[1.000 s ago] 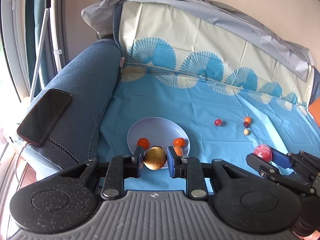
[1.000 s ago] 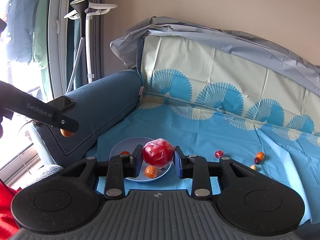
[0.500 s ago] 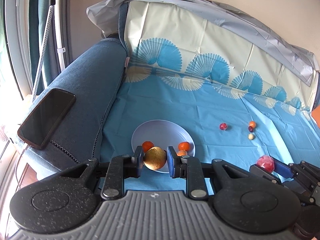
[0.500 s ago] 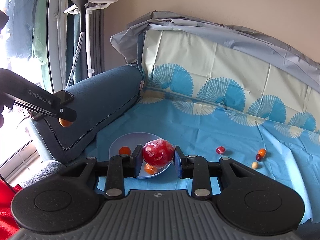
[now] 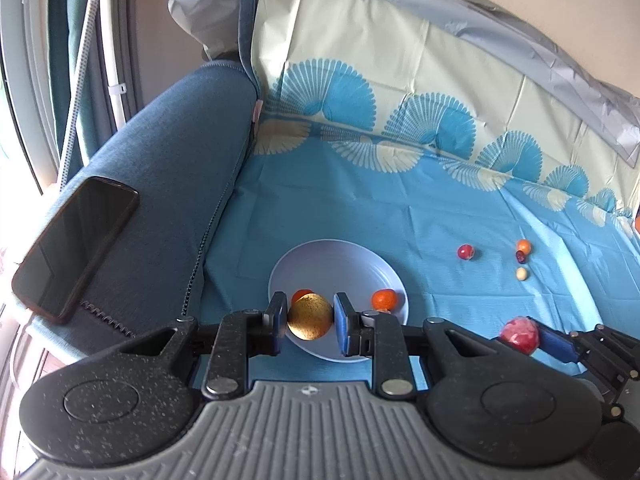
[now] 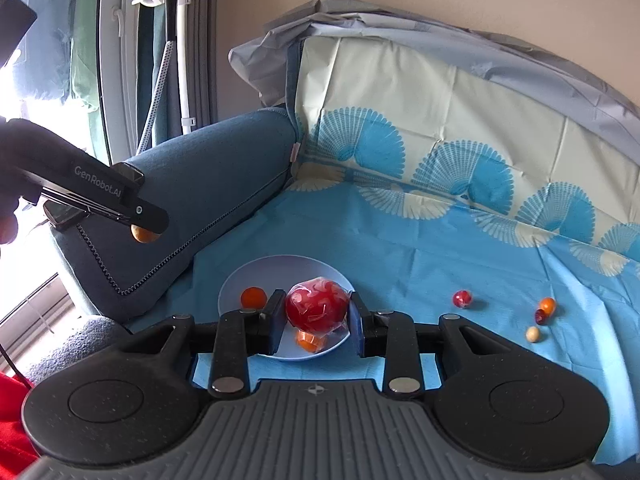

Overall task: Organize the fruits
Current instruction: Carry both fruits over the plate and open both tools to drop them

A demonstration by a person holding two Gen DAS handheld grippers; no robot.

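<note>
Left claw (image 5: 310, 322): clamped on a yellow-brown round fruit (image 5: 309, 317), held above the near rim of the plate (image 5: 340, 258); also seen from the right wrist view at 9 o'clock, w/ the fruit (image 6: 145, 235) showing under its tip.
Right claw (image 6: 316, 316): clamped on a red fruit in clear wrap (image 6: 318, 309), held over the plate (image 6: 280, 270); in the left wrist view it is seen at 4 o'clock w/ the red fruit (image 5: 521, 335) at its tip.
Plate: pale lilac, set on the blue sheet (image 5: 400, 216) over the sofa seat, near the armrest (image 5: 168, 168).
On plate: one small orange fruit (image 6: 253, 297) at 9 o'clock of the plate, another (image 5: 384, 299) at 3 o'clock in the left view; a third orange piece (image 6: 309, 340) is partly hidden under the red fruit.
Loose on sheet: small red fruit (image 6: 462, 299) at 3 o'clock of the plate, well apart from it; further toward 3 o'clock a cluster of three, orange (image 6: 547, 304), dark red (image 6: 541, 316) touching it, pale one (image 6: 533, 334) just beside.
Phone (image 5: 74, 240): dark, laid flat on the armrest top, at 9 o'clock of the plate.
Backrest: covered w/ a fan-print cloth (image 5: 400, 92).
</note>
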